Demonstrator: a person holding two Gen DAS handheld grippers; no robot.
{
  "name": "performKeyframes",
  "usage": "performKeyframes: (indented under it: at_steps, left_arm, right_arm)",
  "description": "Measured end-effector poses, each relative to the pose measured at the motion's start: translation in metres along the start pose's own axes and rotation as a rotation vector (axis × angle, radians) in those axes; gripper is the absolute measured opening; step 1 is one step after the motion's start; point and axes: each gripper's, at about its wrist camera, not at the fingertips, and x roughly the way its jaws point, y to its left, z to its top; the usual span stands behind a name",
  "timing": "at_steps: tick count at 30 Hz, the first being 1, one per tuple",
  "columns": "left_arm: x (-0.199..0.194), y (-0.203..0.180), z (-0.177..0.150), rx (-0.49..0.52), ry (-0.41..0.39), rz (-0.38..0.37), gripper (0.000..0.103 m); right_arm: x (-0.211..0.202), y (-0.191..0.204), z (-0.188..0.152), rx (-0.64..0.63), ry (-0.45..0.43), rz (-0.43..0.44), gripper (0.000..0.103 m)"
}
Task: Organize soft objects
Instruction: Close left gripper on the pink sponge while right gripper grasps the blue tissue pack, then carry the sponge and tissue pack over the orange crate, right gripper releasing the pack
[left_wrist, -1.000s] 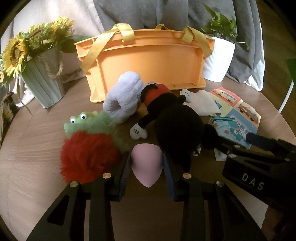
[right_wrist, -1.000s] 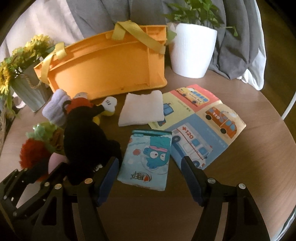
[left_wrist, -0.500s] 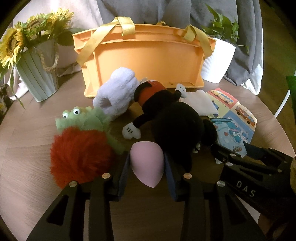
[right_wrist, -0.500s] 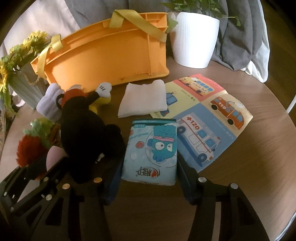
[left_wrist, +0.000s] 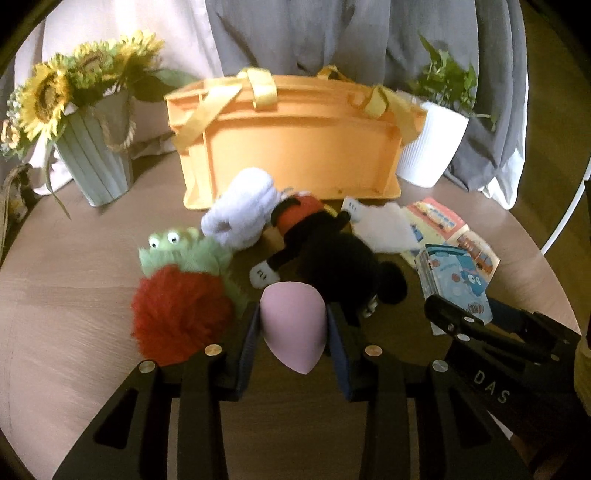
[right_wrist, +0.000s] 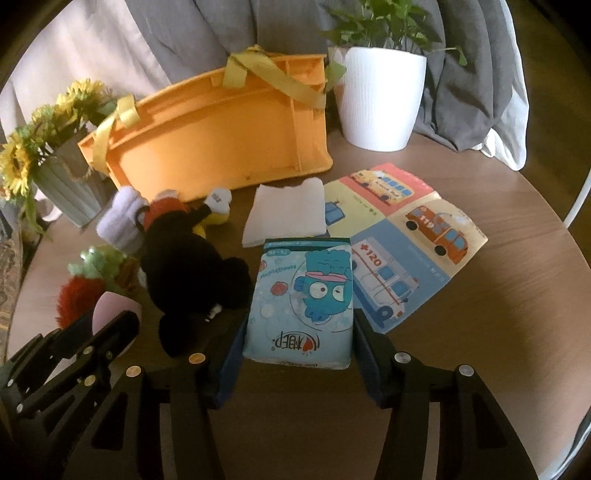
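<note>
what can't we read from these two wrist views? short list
- Inside of the orange basket: both views see only its outer wall.
- Mouse plush face: turned away in both views.
- Frog plush lower body: left view, the red fluffy ball covers it.
- Cloth book near corner: right view, the tissue pack overlaps it.
- Small print on the tissue pack: too small.

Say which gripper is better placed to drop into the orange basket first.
Left. The left gripper already clamps the pink sponge, facing the orange basket. The right gripper clamps the tissue pack, angled off it.
</note>
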Motion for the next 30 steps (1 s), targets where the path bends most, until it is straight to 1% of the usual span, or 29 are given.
performKeyframes:
  at_steps: [6,10,20,30]
  left_arm:
    - [-0.022,-0.007,0.016,0.009,-0.048,0.014,0.036]
    - [-0.038,-0.01,0.027,0.006,-0.082,0.015,0.036]
    - [-0.074,-0.014,0.06,-0.004,-0.18,0.027,0.036]
    - [-0.098,-0.013,0.095,0.0,-0.267,0.048,0.036]
  right_arm:
    - [-0.022,-0.005,0.012,-0.002,-0.048,0.01,0.055]
    - [-0.04,-0.008,0.026,-0.009,-0.095,0.028,0.055]
    - [-0.08,-0.004,0.058,-0.038,-0.2,0.072,0.055]
    - [-0.103,0.005,0.091,-0.064,-0.282,0.117,0.055]
